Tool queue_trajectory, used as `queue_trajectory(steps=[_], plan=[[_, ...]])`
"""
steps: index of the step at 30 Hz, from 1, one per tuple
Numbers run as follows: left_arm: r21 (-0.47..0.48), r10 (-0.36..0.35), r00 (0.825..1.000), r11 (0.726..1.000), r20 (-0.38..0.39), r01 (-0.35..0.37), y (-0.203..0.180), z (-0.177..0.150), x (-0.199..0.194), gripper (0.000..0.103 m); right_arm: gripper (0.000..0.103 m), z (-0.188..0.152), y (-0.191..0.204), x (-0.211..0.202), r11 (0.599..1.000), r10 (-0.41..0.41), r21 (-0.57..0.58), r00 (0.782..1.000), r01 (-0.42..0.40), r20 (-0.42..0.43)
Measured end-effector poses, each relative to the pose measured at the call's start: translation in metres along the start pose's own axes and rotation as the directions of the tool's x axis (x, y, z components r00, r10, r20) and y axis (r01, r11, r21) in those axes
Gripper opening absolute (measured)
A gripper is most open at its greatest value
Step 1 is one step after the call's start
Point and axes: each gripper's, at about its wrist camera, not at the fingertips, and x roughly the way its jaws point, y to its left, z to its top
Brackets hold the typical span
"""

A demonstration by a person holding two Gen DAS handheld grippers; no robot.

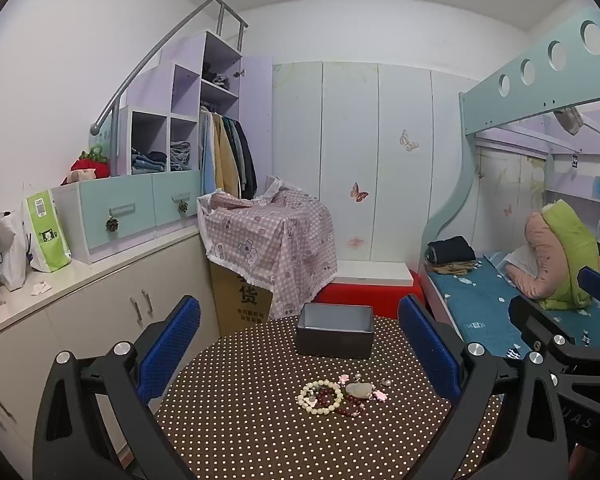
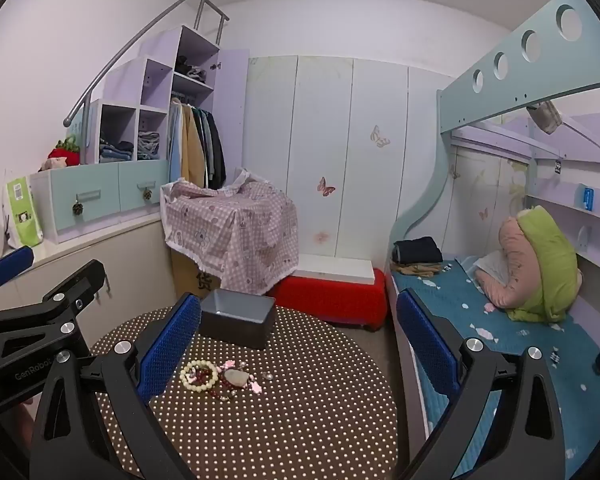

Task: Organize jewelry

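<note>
A small pile of jewelry lies on a round brown polka-dot table (image 1: 260,432): a cream bead bracelet (image 1: 320,397), dark red beads (image 1: 350,404), a pale stone pendant (image 1: 358,390) and pink flower pieces (image 1: 379,395). Behind it stands an open dark grey box (image 1: 335,330). The pile also shows in the right wrist view (image 2: 220,378), with the box (image 2: 238,316). My left gripper (image 1: 300,354) is open and empty, held above the table before the pile. My right gripper (image 2: 300,346) is open and empty, to the right of the left one.
A white cabinet (image 1: 100,304) with bags runs along the left. A cloth-covered carton (image 1: 268,236) and a red stool (image 2: 332,300) stand behind the table. A bunk bed with a teal mattress (image 2: 480,320) is at the right.
</note>
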Motion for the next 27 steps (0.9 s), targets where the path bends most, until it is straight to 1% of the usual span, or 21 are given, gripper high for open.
queue_trajectory(steps=[27], plan=[[-0.002,0.001,1.0,1.0,0.003,-0.001,0.0002,0.0,-0.0004,0.096,0.095,-0.0009,-0.0015,0.0002,1.0,-0.002,-0.002,1.0,0.002,-0.001]])
